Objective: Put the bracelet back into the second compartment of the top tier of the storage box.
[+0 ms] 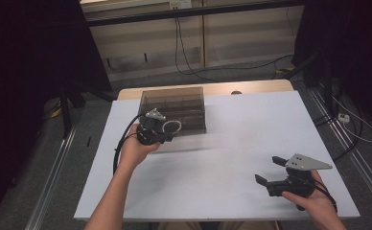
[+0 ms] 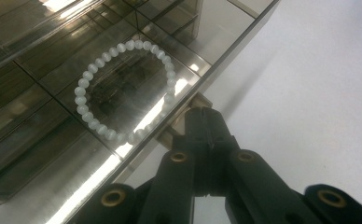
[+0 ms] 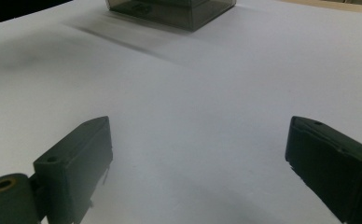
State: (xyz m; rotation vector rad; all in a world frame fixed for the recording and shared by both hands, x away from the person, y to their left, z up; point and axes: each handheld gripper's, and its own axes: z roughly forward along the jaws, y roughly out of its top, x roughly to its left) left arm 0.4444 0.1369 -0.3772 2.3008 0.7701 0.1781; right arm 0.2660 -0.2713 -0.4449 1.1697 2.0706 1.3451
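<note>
A smoky see-through box [image 1: 174, 103] with several compartments stands at the back left of the white table [image 1: 251, 129]. A white bead bracelet [image 1: 177, 123] lies on its lid near the front edge. My left gripper [image 1: 170, 137] is at that front edge. In the left gripper view its jaws are shut [image 2: 206, 119], tips against a small pale tab on the edge of the box [image 2: 39, 116], just beside the bracelet [image 2: 82, 109]. Whether they pinch the tab I cannot tell. My right gripper [image 1: 267, 168] hovers open near the front right, with nothing between its fingers [image 3: 200, 135].
The box [image 3: 170, 11] lies far ahead in the right gripper view, across bare white table [image 3: 207, 79]. Beyond the table's back edge are a wall panel and hanging cables [image 1: 181, 52]. Dark stands and floor rails flank both sides.
</note>
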